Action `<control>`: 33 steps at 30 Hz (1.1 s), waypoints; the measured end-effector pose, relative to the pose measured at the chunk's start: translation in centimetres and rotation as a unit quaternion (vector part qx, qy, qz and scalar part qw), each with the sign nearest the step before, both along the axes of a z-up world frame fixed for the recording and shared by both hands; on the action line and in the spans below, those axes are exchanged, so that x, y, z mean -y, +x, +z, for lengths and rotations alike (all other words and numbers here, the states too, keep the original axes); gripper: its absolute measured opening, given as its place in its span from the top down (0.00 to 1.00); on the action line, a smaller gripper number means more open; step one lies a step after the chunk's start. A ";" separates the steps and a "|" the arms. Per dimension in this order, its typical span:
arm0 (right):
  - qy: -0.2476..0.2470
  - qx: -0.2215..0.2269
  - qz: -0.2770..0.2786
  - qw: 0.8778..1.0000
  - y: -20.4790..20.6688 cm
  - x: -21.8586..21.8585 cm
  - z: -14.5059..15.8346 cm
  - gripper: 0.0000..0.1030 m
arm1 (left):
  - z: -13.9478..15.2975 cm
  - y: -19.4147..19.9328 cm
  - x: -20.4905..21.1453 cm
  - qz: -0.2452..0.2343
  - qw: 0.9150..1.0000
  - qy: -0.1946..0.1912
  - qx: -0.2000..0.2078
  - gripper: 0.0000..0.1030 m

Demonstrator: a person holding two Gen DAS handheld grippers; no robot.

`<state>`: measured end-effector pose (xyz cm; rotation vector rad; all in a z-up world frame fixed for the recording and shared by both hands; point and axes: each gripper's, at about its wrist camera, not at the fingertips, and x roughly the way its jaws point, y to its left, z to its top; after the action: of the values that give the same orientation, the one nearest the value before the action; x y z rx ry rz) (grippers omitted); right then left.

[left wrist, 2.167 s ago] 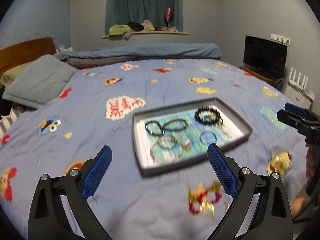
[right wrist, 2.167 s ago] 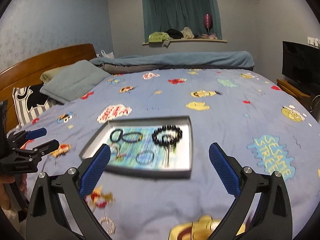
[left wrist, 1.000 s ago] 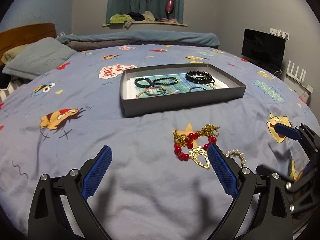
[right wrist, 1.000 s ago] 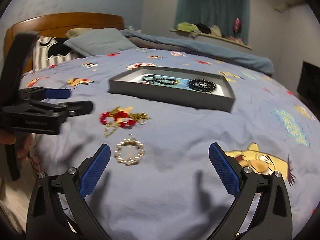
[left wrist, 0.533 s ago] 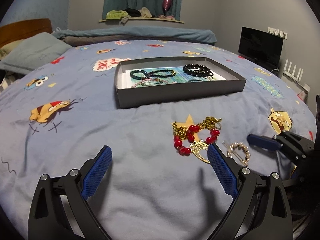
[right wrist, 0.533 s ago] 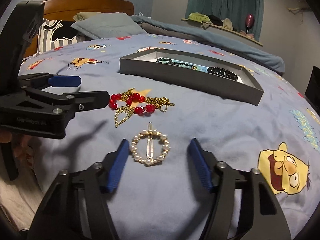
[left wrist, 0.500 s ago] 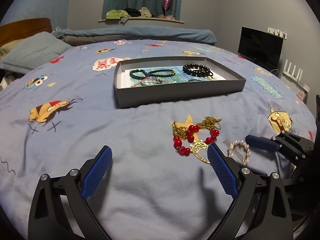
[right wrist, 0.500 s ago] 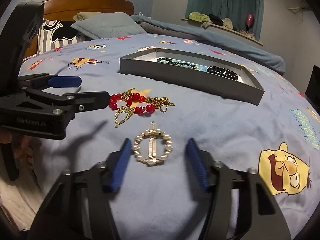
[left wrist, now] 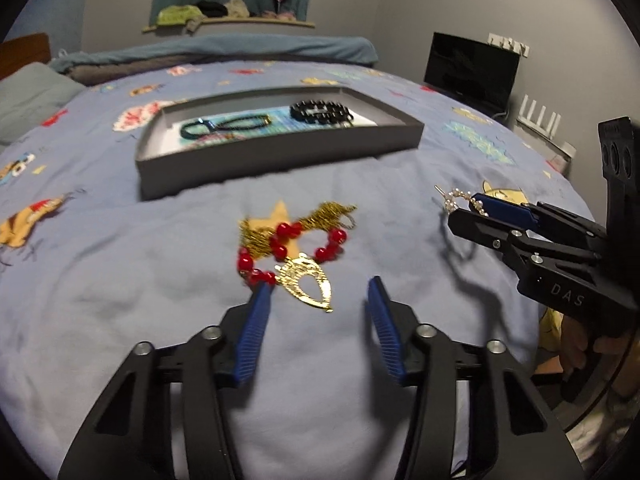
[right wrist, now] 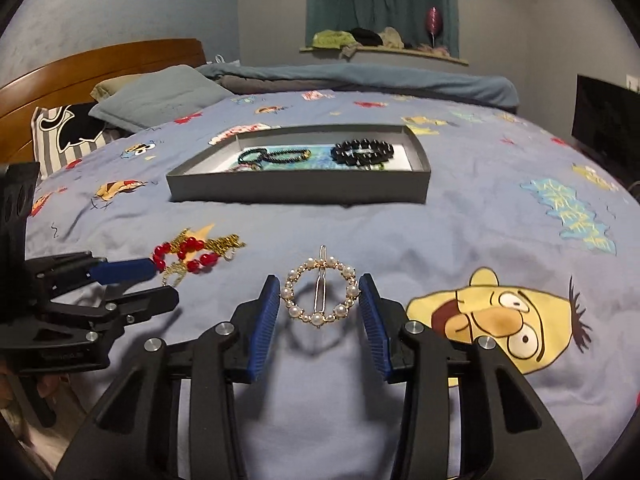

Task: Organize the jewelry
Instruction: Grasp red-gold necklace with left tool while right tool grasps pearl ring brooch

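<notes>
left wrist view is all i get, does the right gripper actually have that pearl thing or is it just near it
Observer: The pearl hair clip sits between the right gripper's fingers, one pad close at each side of the ring.
Operator: lifted or on the bed
Observer: Its shadow falls apart from it on the sheet, so it looks lifted.
Operator: what is it exactly, i see only a bit
Observer: A gold ring set with pearls, with a clip bar across its middle.

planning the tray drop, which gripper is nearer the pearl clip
Right. The right gripper has the pearl clip between its fingers, raised off the bedspread. The left gripper sits off to the side, around the red bead necklace.
</notes>
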<state>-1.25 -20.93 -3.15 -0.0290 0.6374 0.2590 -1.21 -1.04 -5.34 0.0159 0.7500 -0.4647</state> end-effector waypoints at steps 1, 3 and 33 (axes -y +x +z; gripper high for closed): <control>0.005 -0.004 0.001 1.000 0.0 0.1 0.0 0.60 | -0.1 0.2 0.1 0.003 1.000 0.000 -0.002 0.53; 0.007 -0.005 0.003 1.000 0.0 0.1 0.0 0.60 | -0.2 0.6 0.0 0.012 1.000 0.000 -0.001 0.55; 0.025 0.026 0.005 0.999 -0.4 0.9 2.6 0.60 | 7.0 0.0 -1.3 0.004 0.995 0.009 0.102 0.78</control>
<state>-1.66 -21.84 -0.54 0.0088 0.5783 0.2833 -1.18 0.31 1.70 0.0757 0.5543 -0.4411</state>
